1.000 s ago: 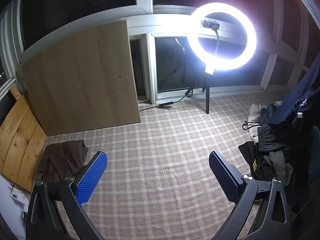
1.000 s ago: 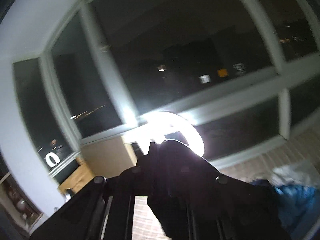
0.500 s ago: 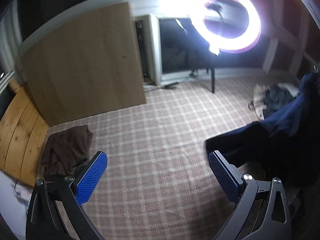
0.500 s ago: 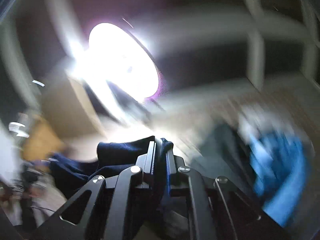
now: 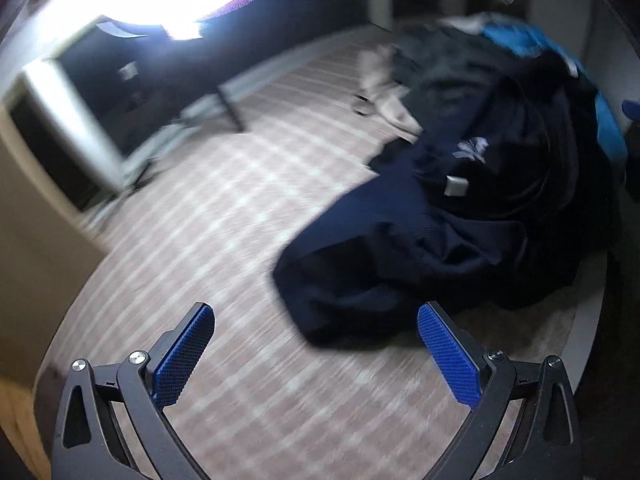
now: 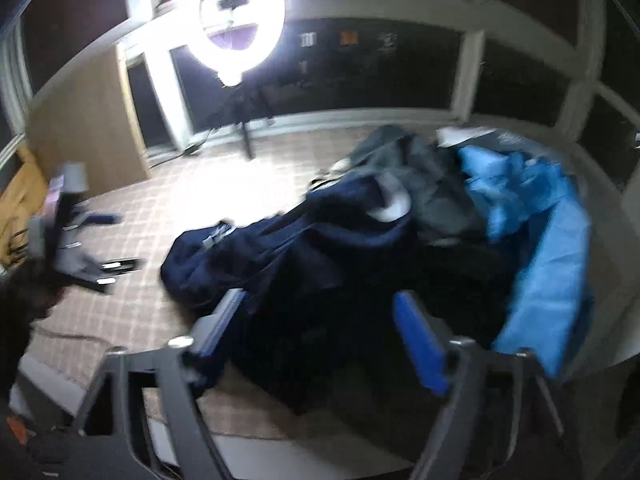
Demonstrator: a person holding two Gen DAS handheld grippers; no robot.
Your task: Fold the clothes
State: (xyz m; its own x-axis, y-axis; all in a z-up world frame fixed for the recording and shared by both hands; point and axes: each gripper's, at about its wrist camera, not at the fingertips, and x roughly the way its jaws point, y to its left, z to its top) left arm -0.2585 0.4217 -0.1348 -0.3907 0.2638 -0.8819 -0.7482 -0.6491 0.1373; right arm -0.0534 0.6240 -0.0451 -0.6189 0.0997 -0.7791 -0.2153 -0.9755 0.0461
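Both views blurry. Left tool [image 5: 316, 354] open, blue pads wide apart, nothing between them, above the checked rug [image 5: 224, 216]. Right tool [image 6: 320, 330] also open, pads apart, nothing gripped, over the dark clothing.

Navy garment [image 5: 400, 248] lies crumpled on the rug, spreading out from the clothes pile [image 5: 500, 92] toward the left tool; its near edge sits just ahead of the left tool's right pad. Left view shows a pale logo and a small grey tag on the navy garment. In the right view the same navy garment [image 6: 280, 248] lies left of centre, with a white collar patch showing near its top.

Right view alone shows the full ring light [image 6: 236, 20] on its stand, the leaning wooden board [image 6: 84, 120], dark windows, and the left tool at the far left edge, smeared. It shows the bright blue garment [image 6: 548, 240] large, at the pile's right side; left view catches only a strip of it [image 5: 608, 120]. Left view shows the ring light cropped at the top edge.
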